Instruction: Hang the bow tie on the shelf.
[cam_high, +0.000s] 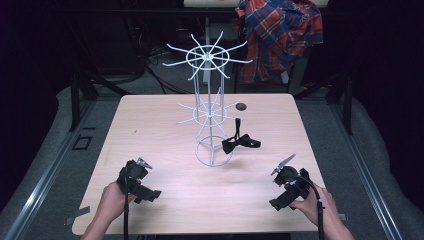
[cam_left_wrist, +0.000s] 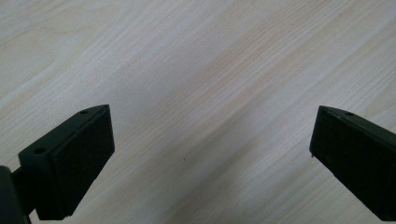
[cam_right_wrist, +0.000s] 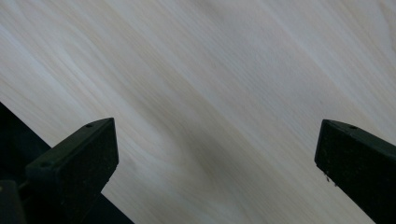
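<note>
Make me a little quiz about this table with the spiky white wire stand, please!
1. True or false: the black fabric bow tie hangs from the white wire stand's top ring.
2. Which gripper is nearer the bow tie: A left gripper, B right gripper?
3. Fill in: both grippers' jaws are ____.

Key
1. False: it hangs from a lower-ring arm, low beside the base.
2. B.
3. Open, over the bare pale wooden table.

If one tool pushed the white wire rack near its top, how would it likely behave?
The rack looks tall and thin above a small ring base, so a high push would probably tip it. Its bare wire build suggests it is light and may slide on the smooth table. The bow tie hanging from a lower arm would likely swing.
</note>
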